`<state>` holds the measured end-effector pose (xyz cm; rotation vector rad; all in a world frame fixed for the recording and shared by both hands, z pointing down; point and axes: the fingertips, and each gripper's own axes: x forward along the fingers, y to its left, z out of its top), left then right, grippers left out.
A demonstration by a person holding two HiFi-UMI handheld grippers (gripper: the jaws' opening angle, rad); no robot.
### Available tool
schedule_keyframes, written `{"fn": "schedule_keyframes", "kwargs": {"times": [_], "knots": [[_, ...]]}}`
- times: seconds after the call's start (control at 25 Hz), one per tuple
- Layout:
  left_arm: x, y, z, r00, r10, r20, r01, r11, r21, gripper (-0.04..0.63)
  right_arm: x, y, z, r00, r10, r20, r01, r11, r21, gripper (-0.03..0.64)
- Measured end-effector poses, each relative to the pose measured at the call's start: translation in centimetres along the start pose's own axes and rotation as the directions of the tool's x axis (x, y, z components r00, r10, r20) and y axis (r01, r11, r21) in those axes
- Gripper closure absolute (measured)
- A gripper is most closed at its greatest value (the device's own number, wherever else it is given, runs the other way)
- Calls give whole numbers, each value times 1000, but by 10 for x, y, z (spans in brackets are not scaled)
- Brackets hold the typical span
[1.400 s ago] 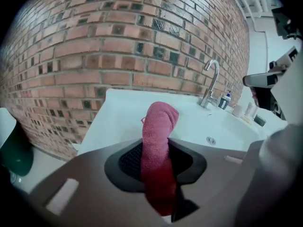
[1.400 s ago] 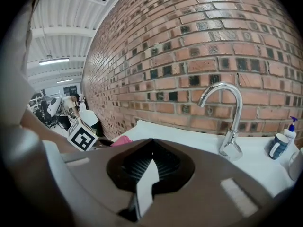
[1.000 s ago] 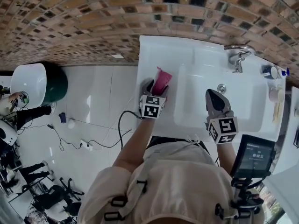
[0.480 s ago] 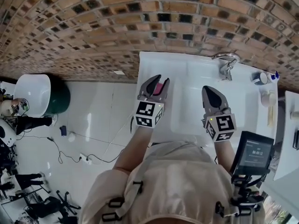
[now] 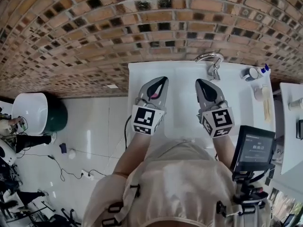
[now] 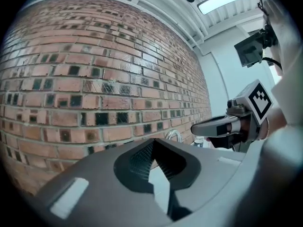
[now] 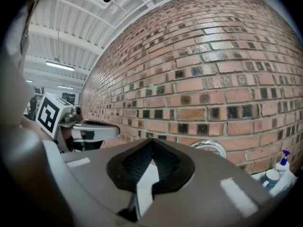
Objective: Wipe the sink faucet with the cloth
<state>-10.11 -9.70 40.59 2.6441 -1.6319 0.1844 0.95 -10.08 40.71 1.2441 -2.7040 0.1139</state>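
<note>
Left hand-held gripper [image 5: 163, 80], right hand-held gripper [image 5: 199, 82] — both shut, empty (above sink [image 5: 180, 82]); faucet [image 5: 211, 60] beyond.

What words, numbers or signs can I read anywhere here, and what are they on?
Nothing here can be read for certain.
Screen: pale digits, too blurred to read.
Marker cubes: black-and-white square patterns only, no letters.
Bottle: any label is too small to read.
</note>
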Motion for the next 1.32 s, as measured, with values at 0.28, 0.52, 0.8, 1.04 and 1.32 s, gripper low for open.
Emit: {"fn": "schedule_keyframes", "kwargs": {"times": [0.28, 0.52, 0.8, 1.04, 1.32], "knots": [[3, -13, 9, 999, -27, 29, 27, 999, -18, 592, -2, 4, 4, 1000, 15, 22, -15, 1000, -15, 630], [4, -12, 6, 999, -20, 26, 21, 999, -31, 592, 0, 10, 8, 999, 37, 26, -36, 998, -44, 630], [7, -15, 6, 999, -23, 23, 24, 999, -38, 592, -1, 7, 8, 999, 31, 22, -30, 998, -47, 630], [6, -13, 7, 999, -25, 32, 27, 999, -46, 592, 0, 10, 12, 999, 29, 29, -27, 998, -59, 630], [5, -13, 9, 999, -24, 37, 27, 998, -64, 592, -1, 11, 17, 999, 25, 36, -22, 997, -68, 630]]}}
